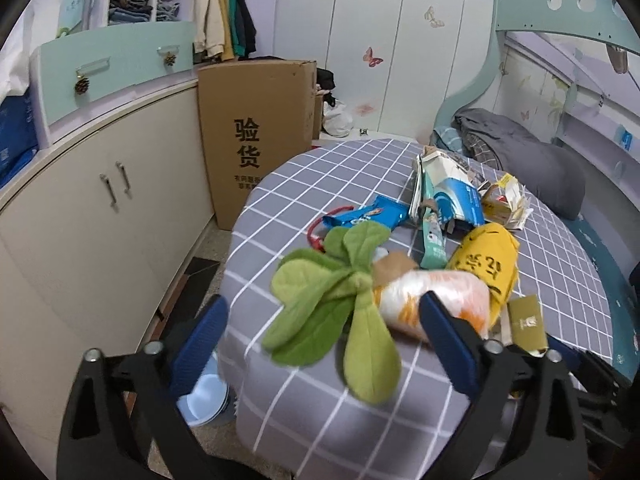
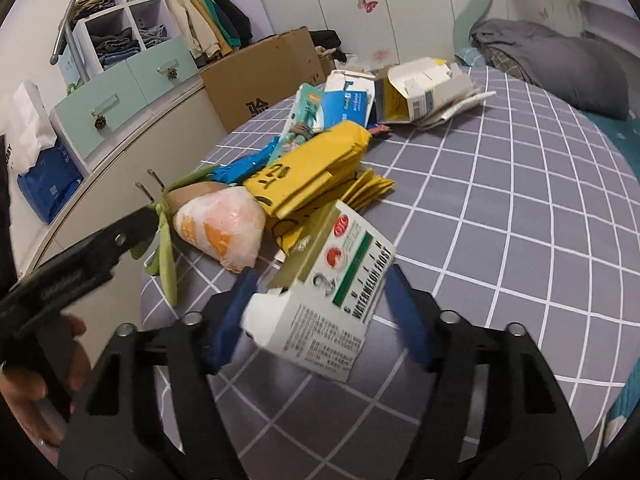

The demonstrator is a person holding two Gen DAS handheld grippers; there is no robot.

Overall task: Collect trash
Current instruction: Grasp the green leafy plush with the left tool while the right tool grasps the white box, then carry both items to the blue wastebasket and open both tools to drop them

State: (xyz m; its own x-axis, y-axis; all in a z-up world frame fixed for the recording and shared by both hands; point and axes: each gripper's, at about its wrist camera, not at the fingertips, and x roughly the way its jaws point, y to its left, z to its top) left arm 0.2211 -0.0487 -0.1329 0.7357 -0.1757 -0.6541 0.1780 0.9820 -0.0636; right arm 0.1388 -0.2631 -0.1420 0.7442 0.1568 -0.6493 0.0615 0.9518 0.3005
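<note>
Small bedroom, and the work surface is really the bed itself, grey sheet with a white grid, cupboards and a big cardboard box down its left side, grey duvet bunched up at the far end. All the junk sits in one loose heap mid-bed: a blue snack wrapper, a blue-and-white torn carton, a flattened yellow bag, some opened white boxes further back. My guess is it's been dumped together so each grab is short. The left gripper has its blue pads spread wide and nothing pinched; the plush carrot sits between them, its green leaves flopping toward the camera, but neither pad seems to press on it, so it reads as lined up around the thing rather than gripping. Not sure a toy even counts as trash, tbh. The right gripper is the busy one: the white medicine box labelled "watermelon frost" sits tilted between its fingers, off the sheet, end flap open. The blue pads look just beside its long sides, so I'd say it's lightly clamped, though I can't actually see the contact. There's no bin or bag in either view, so where it's headed I can't tell.
</note>
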